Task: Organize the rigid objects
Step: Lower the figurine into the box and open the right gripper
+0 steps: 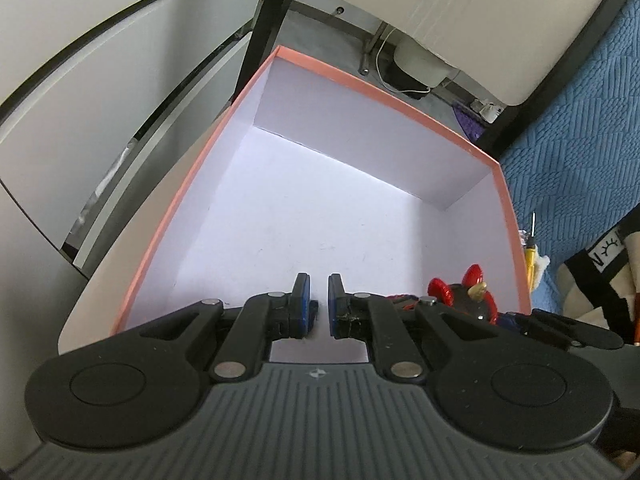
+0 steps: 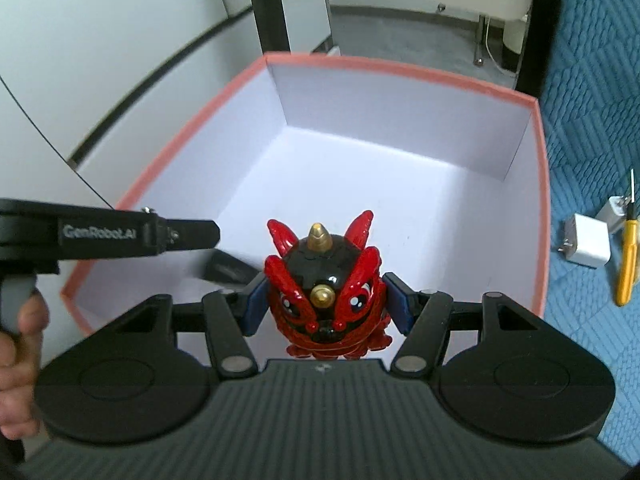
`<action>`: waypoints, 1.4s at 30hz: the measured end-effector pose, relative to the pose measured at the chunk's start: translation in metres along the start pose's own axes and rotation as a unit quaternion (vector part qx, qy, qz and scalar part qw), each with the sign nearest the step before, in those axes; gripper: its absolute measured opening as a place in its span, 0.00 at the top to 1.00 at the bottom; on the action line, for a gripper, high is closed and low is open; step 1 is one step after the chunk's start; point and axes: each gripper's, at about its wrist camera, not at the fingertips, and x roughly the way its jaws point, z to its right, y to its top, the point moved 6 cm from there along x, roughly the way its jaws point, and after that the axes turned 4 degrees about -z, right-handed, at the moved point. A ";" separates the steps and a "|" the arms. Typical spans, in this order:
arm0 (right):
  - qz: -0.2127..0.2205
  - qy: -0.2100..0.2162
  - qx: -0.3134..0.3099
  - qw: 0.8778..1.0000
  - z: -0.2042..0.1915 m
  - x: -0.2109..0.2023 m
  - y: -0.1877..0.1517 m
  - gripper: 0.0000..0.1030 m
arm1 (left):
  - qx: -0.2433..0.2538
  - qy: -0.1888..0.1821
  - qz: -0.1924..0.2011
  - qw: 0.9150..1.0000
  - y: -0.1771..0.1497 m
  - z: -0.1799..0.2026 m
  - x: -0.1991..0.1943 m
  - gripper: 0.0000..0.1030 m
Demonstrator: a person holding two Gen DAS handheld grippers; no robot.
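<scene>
A large box (image 2: 536, 184) with a salmon-pink rim and white inner walls stands open, and both grippers point down into it. Its white floor is bare in the part that can be seen, with only a few faint marks; the near edge of the floor is hidden behind the grippers. The right gripper (image 2: 326, 306) holds a red and black dragon figurine (image 2: 326, 292) with two golden horns and red wings; its blue fingers (image 2: 398, 304) press on the left and right flanks of the toy, which hangs above the near part of the box floor, and I cannot tell if it touches the floor. In the left wrist view the same figurine (image 1: 466, 296) shows at the right side, inside the box wall. The left gripper (image 1: 319, 302) has its fingers (image 1: 301, 300) closed with nothing between them, only a narrow slit, and it hovers over the box interior. A hand (image 2: 18, 360) grips its handle at the left border of the right wrist view. Outside the box, on the blue quilted cover (image 2: 592, 92), lie a white charger plug (image 2: 588, 246) and a yellow screwdriver (image 2: 628, 258), near each other but apart from the box wall.
</scene>
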 end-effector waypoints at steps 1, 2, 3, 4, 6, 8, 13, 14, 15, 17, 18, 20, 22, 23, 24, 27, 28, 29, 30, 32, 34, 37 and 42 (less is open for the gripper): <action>-0.004 0.000 -0.001 1.000 -0.002 0.002 -0.002 0.38 | 0.002 0.005 0.004 1.000 -0.002 -0.001 0.000 0.89; -0.008 0.000 -0.002 1.000 -0.002 0.004 -0.003 0.38 | 0.003 0.008 0.006 1.000 -0.003 -0.003 0.004 0.89; -0.010 0.000 -0.004 1.000 -0.002 0.007 -0.002 0.38 | 0.003 0.008 0.003 1.000 -0.003 -0.003 0.006 0.89; -0.011 0.000 -0.006 1.000 -0.003 0.008 -0.002 0.37 | 0.004 0.005 0.000 1.000 -0.003 -0.003 0.008 0.89; -0.010 0.002 -0.013 1.000 -0.002 0.008 0.000 0.37 | 0.004 0.006 -0.001 1.000 -0.001 -0.004 0.011 0.89; -0.006 0.004 -0.018 1.000 -0.003 0.001 0.004 0.32 | 0.003 0.008 0.004 1.000 0.002 -0.002 0.007 0.89; 0.016 0.018 -0.026 0.999 -0.005 -0.018 0.006 0.32 | 0.006 0.011 0.026 1.000 0.006 0.007 -0.012 0.89; 0.023 0.019 -0.025 0.999 -0.003 -0.024 0.007 0.32 | 0.008 0.011 0.031 0.999 0.006 0.011 -0.018 0.89; 0.030 0.020 -0.023 0.999 -0.002 -0.030 0.007 0.32 | 0.010 0.010 0.037 0.999 0.007 0.015 -0.023 0.89; 0.044 0.021 -0.016 0.999 0.003 -0.043 0.006 0.32 | 0.013 0.009 0.048 0.999 0.009 0.024 -0.034 0.89; 0.050 0.021 -0.014 0.998 0.005 -0.050 0.006 0.33 | 0.014 0.007 0.054 0.998 0.009 0.029 -0.040 0.89; 0.065 0.018 -0.013 0.998 0.013 -0.063 0.008 0.32 | 0.019 0.003 0.064 0.998 0.007 0.040 -0.051 0.89; 0.079 0.011 -0.013 0.997 0.018 -0.077 0.008 0.32 | 0.025 -0.001 0.074 0.997 0.004 0.052 -0.060 0.89; 0.088 0.007 -0.012 0.996 0.021 -0.084 0.008 0.32 | 0.028 -0.004 0.078 0.997 0.003 0.059 -0.065 0.89; 0.094 0.004 -0.011 0.995 0.025 -0.090 0.008 0.32 | 0.031 -0.007 0.082 0.996 0.001 0.066 -0.070 0.89; 0.116 -0.004 -0.004 0.993 0.035 -0.113 0.004 0.32 | 0.036 -0.020 0.092 0.995 -0.008 0.088 -0.084 0.89; 0.122 -0.005 0.000 0.992 0.037 -0.120 0.001 0.32 | 0.040 -0.025 0.096 0.994 -0.011 0.096 -0.088 0.89; 0.132 -0.005 0.005 0.991 0.042 -0.130 -0.002 0.32 | 0.044 -0.028 0.100 0.994 -0.013 0.103 -0.092 0.89; 0.139 -0.007 0.009 0.990 0.046 -0.137 -0.005 0.32 | 0.047 -0.030 0.103 0.993 -0.016 0.109 -0.096 0.89; 0.153 -0.014 0.018 0.988 0.054 -0.150 -0.012 0.32 | 0.056 -0.036 0.110 0.992 -0.022 0.124 -0.102 0.89; 0.163 -0.019 0.027 0.986 0.063 -0.162 -0.021 0.32 | 0.063 -0.040 0.114 0.991 -0.029 0.137 -0.106 0.89; 0.175 -0.034 0.035 0.983 0.080 -0.178 -0.032 0.32 | 0.074 -0.050 0.115 0.989 -0.041 0.155 -0.109 0.89; 0.193 -0.056 0.048 0.979 0.105 -0.202 -0.055 0.32 | 0.096 -0.068 0.116 0.986 -0.064 0.187 -0.110 0.89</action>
